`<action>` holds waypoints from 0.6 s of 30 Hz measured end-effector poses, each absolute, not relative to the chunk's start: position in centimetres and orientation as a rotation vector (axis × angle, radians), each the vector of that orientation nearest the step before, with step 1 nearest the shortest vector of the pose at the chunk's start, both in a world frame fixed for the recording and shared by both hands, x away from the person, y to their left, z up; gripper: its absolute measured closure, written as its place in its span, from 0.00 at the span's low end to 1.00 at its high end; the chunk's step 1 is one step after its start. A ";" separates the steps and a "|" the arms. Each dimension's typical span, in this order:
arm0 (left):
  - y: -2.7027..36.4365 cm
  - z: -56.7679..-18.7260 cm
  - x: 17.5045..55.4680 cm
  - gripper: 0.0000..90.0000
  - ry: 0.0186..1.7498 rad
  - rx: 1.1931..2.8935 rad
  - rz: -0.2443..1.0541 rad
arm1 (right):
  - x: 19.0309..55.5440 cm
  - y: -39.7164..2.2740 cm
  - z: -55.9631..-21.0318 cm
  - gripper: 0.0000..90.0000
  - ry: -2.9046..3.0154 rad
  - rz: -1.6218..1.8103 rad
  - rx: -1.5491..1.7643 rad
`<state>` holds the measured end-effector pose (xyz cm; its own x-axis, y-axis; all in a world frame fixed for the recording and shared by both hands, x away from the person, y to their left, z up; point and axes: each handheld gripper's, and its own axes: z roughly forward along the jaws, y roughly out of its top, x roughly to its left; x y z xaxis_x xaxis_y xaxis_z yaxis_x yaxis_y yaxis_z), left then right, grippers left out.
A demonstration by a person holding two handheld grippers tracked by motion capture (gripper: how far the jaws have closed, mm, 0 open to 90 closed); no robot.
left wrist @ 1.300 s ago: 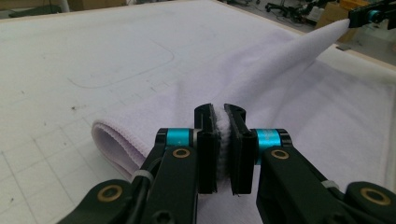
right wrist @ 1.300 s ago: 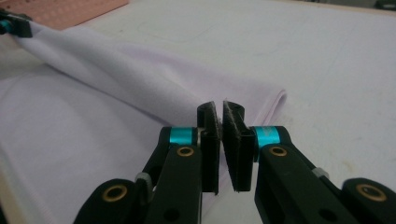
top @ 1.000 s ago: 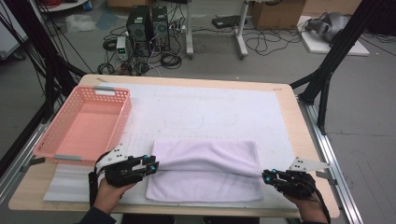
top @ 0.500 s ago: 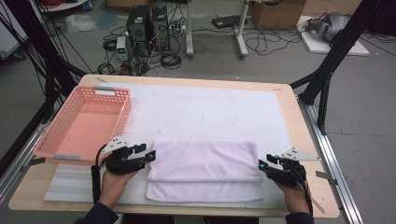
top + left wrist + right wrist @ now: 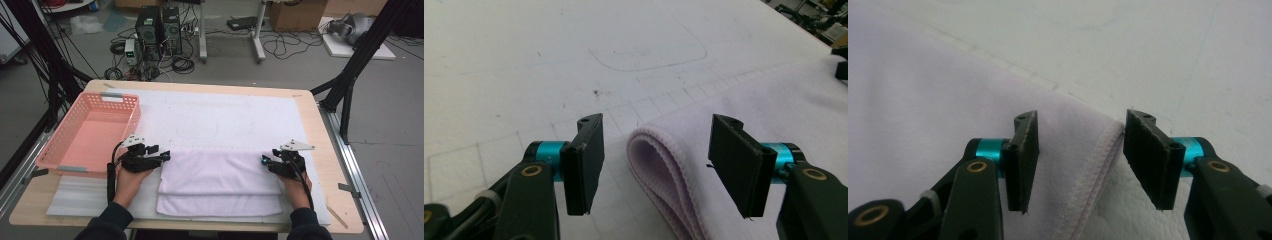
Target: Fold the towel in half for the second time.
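Both grippers, left gripper (image 5: 162, 156) and right gripper (image 5: 265, 162), have just been opening, fingers spread off the folded towel (image 5: 220, 175); looks like they released it to lie flat on the tabletop (image 5: 320, 125).

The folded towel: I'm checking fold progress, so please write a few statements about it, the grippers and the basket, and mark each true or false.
1. The pale lilac towel lies folded on the white mat. True.
2. The left gripper is clamped on the towel's fold. False: its jaws have just been opening and stand apart, the fold between them untouched.
3. The right gripper is open over the towel's stitched edge. True.
4. The pink basket holds the towel. False: it is empty, and the towel lies beside it.
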<state>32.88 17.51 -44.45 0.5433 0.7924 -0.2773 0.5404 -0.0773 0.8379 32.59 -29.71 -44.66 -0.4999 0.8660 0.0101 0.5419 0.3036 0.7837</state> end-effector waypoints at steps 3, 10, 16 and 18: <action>17.1 -45.0 33.5 0.45 1.104 1.755 0.302 | 33.1 -30.4 -44.7 0.55 2.182 1.041 1.286; 15.9 -45.2 35.0 0.60 1.077 1.922 0.293 | 33.3 -32.2 -44.2 0.58 2.221 1.044 1.363; 16.0 -45.2 34.8 0.89 1.052 1.909 0.263 | 33.1 -32.1 -43.8 0.55 2.214 1.156 1.315; 16.2 -45.2 34.8 0.90 1.071 1.884 0.250 | 33.4 -31.8 -44.5 0.56 2.253 1.115 1.310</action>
